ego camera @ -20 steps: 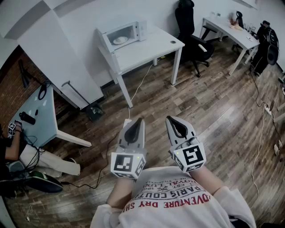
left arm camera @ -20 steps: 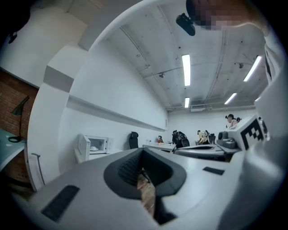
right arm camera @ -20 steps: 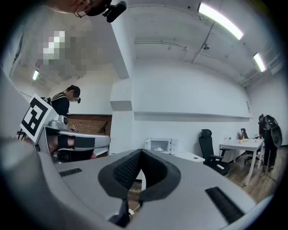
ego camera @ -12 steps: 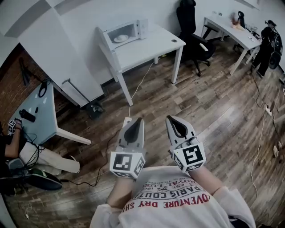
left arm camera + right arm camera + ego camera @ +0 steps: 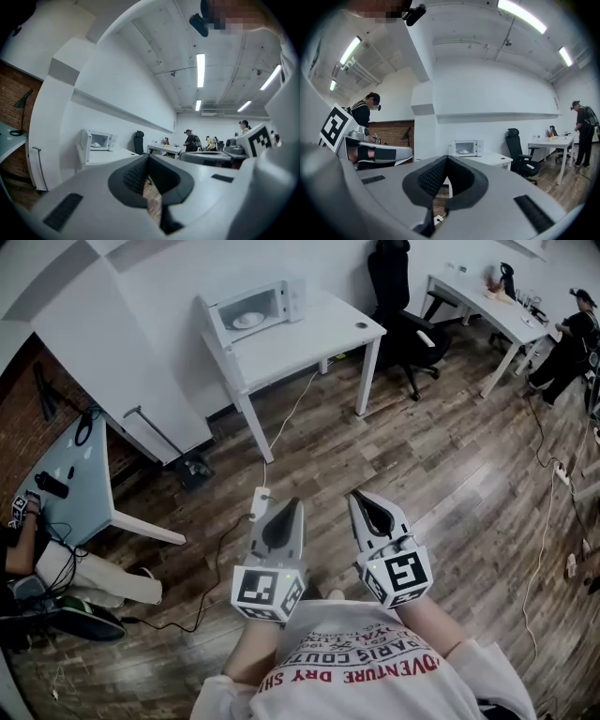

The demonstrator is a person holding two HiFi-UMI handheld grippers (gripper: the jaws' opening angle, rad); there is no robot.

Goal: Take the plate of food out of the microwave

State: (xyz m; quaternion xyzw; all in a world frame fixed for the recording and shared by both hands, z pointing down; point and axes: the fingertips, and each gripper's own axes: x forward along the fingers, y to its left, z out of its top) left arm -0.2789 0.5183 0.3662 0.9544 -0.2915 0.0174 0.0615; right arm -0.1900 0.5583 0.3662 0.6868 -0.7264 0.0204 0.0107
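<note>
A white microwave point(image 5: 255, 307) stands on a white table point(image 5: 309, 338) far ahead, its door swung open to the left. Inside it lies a white plate of food point(image 5: 248, 321). The microwave point(image 5: 465, 147) and its plate point(image 5: 463, 152) also show small in the right gripper view, and the microwave point(image 5: 98, 140) in the left gripper view. My left gripper point(image 5: 292, 505) and right gripper point(image 5: 360, 495) hang side by side close to my chest, well short of the table. Both are shut with nothing between the jaws.
A black office chair point(image 5: 403, 310) stands right of the table, with another white desk point(image 5: 487, 306) beyond it. A glass-topped table point(image 5: 75, 479) and a seated person point(image 5: 37, 568) are at left. A cable and power strip point(image 5: 260, 501) lie on the wooden floor ahead. A person point(image 5: 572, 343) stands at far right.
The view has shifted slightly: the table and microwave sit a little further left. Both grippers hold the same pose, shut. The person at far right has moved.
</note>
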